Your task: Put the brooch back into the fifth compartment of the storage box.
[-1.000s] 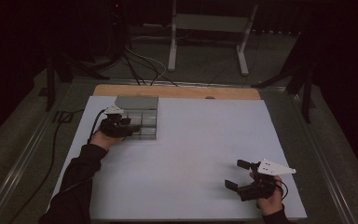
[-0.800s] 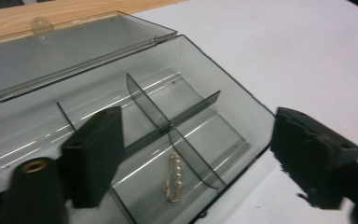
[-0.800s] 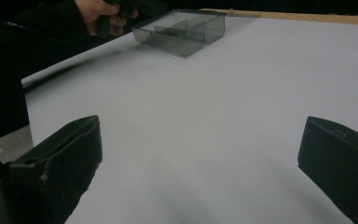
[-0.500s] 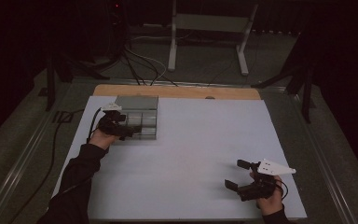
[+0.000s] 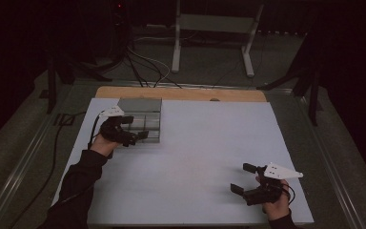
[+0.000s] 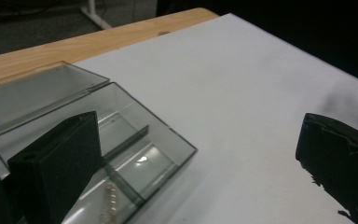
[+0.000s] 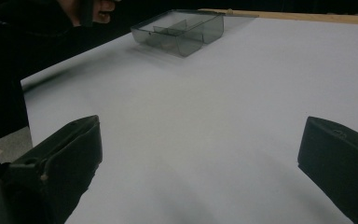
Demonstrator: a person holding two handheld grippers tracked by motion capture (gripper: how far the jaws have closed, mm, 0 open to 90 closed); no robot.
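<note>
High view first: I have the left gripper (image 5: 132, 135) at the far left of the white bench (image 5: 209, 157), right at the clear compartment box (image 5: 145, 126), while the right gripper (image 5: 243, 179) hangs near the right front corner, well apart from everything.

From the left gripper view, my left fingers (image 6: 58, 163) are spread wide and hold nothing. One finger hangs over the box's near compartments; the other is out over bare bench beside it. The box's clear lid (image 6: 32, 98) lies open and flat on the far side, toward the wooden edge strip (image 6: 93, 42). A small pale beaded chain (image 6: 109, 200) lies in one compartment, close to that finger.

The right gripper view shows my right fingers (image 7: 63, 158) equally wide apart, empty, above plain bench, with the box far off.

My worry is the box itself. It looks light and slick, so I judge that a finger catching its thin wall could shove or tip it and slide it across the bench, since nothing is bracing it. The chain is fine and lies low, so a pinch might miss it or pinch the divider instead. The dim light makes the clear walls hard to read.

I can read no brand, label or writing anywhere.
</note>
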